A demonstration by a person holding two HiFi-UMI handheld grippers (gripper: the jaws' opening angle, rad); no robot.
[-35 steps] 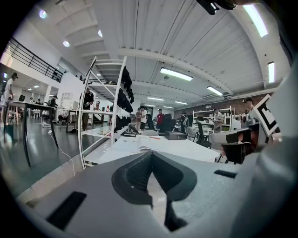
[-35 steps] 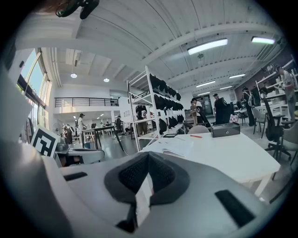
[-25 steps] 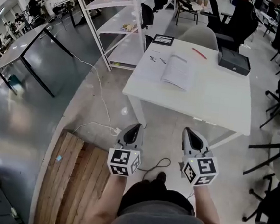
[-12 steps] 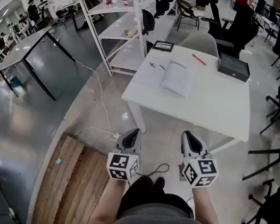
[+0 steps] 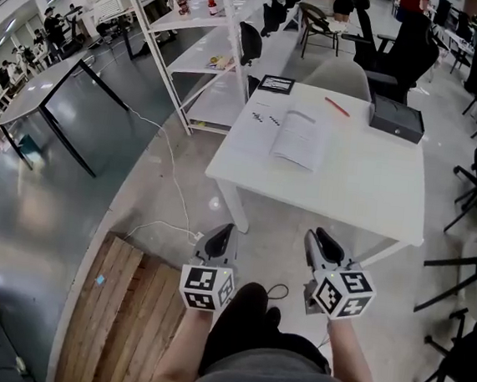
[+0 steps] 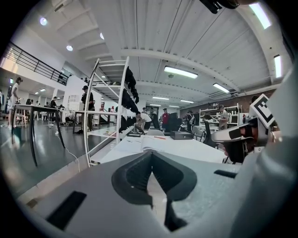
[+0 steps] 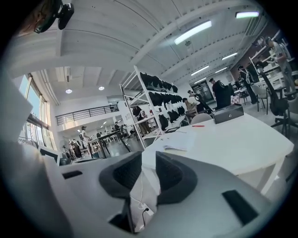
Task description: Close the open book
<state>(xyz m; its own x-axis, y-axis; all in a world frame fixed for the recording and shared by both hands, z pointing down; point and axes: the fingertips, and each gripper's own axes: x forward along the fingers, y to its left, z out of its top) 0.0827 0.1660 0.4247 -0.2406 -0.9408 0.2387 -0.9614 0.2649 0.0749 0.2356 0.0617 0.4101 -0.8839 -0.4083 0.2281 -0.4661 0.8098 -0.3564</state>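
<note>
Two grippers are in our hands, both held short of the near edge of the white table (image 5: 365,186) and well apart from everything on it. We can read no writing anywhere. The print on the open book (image 5: 298,137) is too small, and the black placard (image 5: 276,84) at the table's far left corner has a white label whose text does not resolve. The only clear markings are the black-and-white square patterns on the left marker cube (image 5: 208,286) and the right marker cube (image 5: 344,293).

The open book lies flat on the left half of the table, pages up. Past it, toward the table's far edge, lies a red pen (image 5: 337,107). A black box (image 5: 396,119) sits at the table's far right corner. A white cable (image 5: 172,180) trails over the floor to the left of the table.

Our forearms (image 5: 180,348) reach forward side by side toward the table. The left gripper (image 5: 225,228) points at the table's near left corner, dipped a little below level. In the left gripper view its jaws meet at the tips with nothing between them. The right gripper (image 5: 319,235) points at the middle of the table's near edge, also dipped a little, with its cube tilted. Its jaws have just been opening and stand narrowly apart, gripping nothing. Both gripper views show the book ahead on the table, beyond the jaw tips and untouched.
</note>
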